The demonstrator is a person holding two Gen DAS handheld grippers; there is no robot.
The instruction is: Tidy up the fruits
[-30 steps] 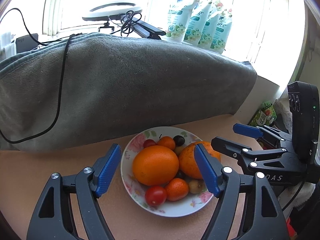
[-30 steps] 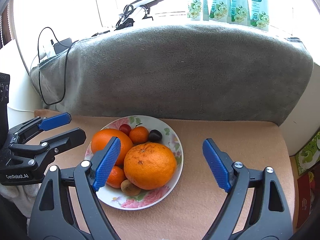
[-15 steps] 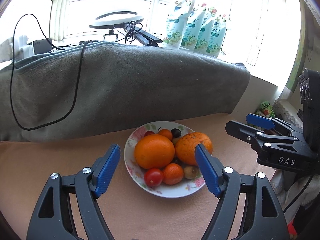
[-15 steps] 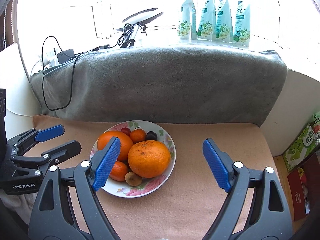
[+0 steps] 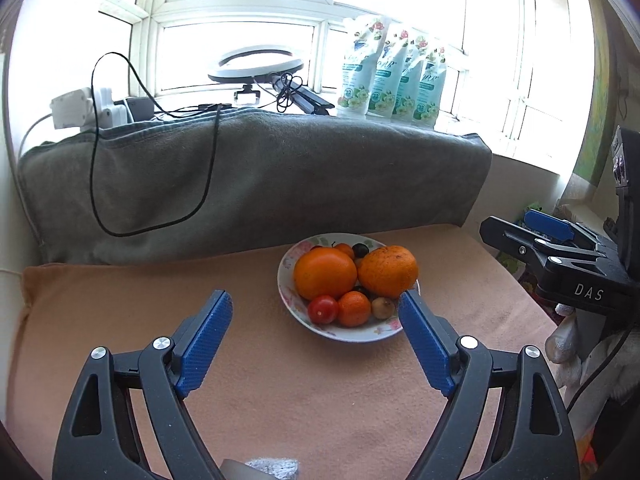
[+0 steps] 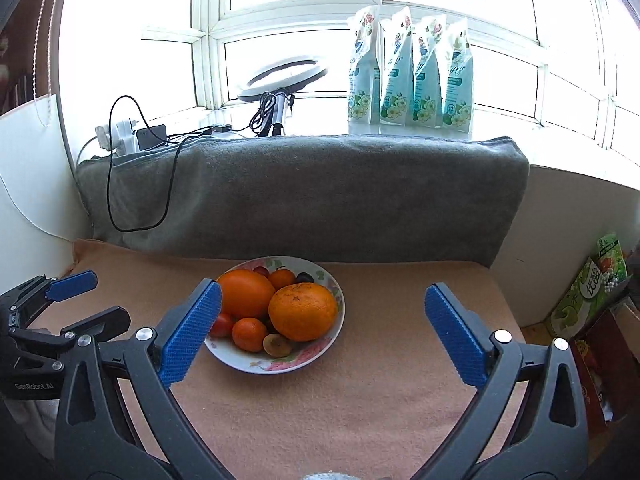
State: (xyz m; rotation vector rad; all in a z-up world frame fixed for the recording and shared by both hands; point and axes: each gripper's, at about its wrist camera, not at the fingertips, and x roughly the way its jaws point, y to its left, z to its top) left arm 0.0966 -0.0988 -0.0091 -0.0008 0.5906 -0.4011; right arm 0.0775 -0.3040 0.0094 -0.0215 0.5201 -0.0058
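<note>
Two grippers hang over the tan cloth, both empty, jaws just widened. From the left gripper (image 5: 316,322), the floral plate (image 5: 286,294) of fruits (image 5: 325,273) lies at twelve o'clock. From the right gripper (image 6: 323,322), it sits toward eleven o'clock, by the left pad.

A wide white-framed window (image 6: 360,40) fills the back of the room and floods it with strong daylight, its panes blown out to white. On the sill stand four pale teal flower-printed refill pouches (image 6: 412,76), a white ring light on a black stand (image 6: 280,76) and a white power strip with plugged-in adapters (image 6: 128,134), whose thin black cable (image 6: 120,184) loops down over a thick grey fleece blanket (image 6: 304,196) draped below the sill. In front lies a desk covered in peach-tan cloth (image 6: 360,400), with a white wall (image 6: 572,232) at the right.
</note>
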